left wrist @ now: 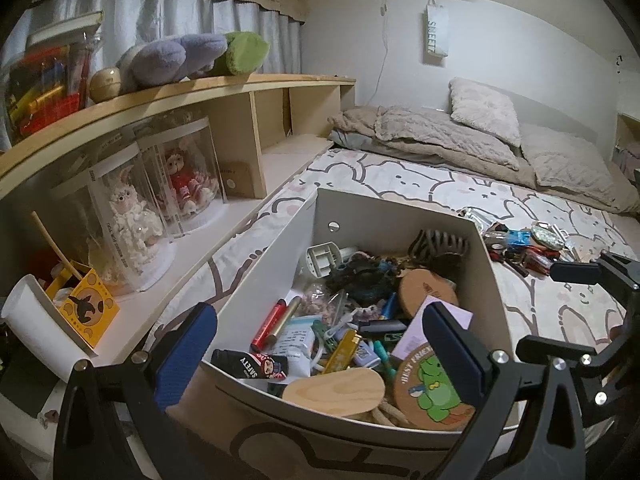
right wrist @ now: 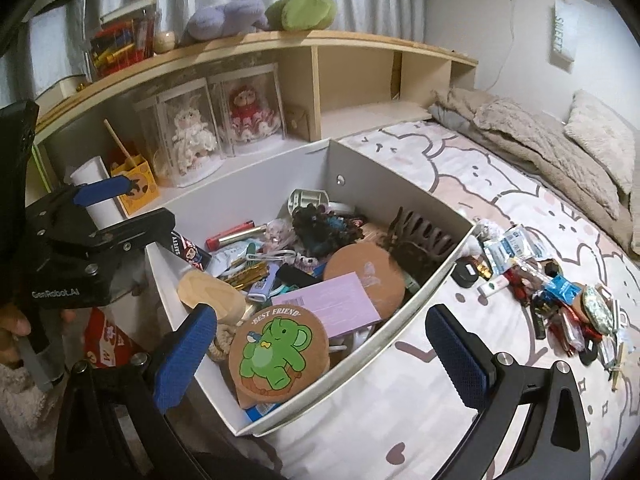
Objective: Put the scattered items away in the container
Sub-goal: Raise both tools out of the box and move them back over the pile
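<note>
White open-top rectangular box (right wrist: 420, 280) sits on the cartoon-print bed sheet (right wrist: 460, 360), already crowded with a round brown elephant coaster (right wrist: 278, 354), lilac card (right wrist: 336, 302) and dark brown hair clip (right wrist: 424, 236). Scattered pile of small packets and trinkets (right wrist: 560, 296) lies on the sheet just right of the box. Left claw (left wrist: 316, 356) fingers apart, empty, over the box's near end. Right claw (right wrist: 320, 354) spread wide, empty, above the box's near corner
</note>
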`<state>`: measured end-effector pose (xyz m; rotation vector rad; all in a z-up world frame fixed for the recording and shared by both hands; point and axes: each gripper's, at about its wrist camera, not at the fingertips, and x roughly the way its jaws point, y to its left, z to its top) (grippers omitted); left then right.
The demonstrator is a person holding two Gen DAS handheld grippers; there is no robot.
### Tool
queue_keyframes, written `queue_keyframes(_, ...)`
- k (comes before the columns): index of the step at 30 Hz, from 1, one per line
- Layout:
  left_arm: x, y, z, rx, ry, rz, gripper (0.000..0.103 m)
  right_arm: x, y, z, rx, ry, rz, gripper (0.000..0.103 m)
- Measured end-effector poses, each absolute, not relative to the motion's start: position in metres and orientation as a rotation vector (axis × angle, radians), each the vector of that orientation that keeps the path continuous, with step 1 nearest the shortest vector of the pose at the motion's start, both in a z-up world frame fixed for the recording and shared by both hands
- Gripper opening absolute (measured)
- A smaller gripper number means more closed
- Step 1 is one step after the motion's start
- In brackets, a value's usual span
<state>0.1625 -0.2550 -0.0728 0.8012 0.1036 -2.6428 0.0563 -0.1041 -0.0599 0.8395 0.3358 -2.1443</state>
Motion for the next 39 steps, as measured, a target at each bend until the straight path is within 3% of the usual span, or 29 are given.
queue_keyframes(39, 0.146, -0.127, -0.019, 0.690, 0.019, -2.840, 0.103, 0.054, 0.044, -0.010, 0.645, 0.136, -2.451, 0.103)
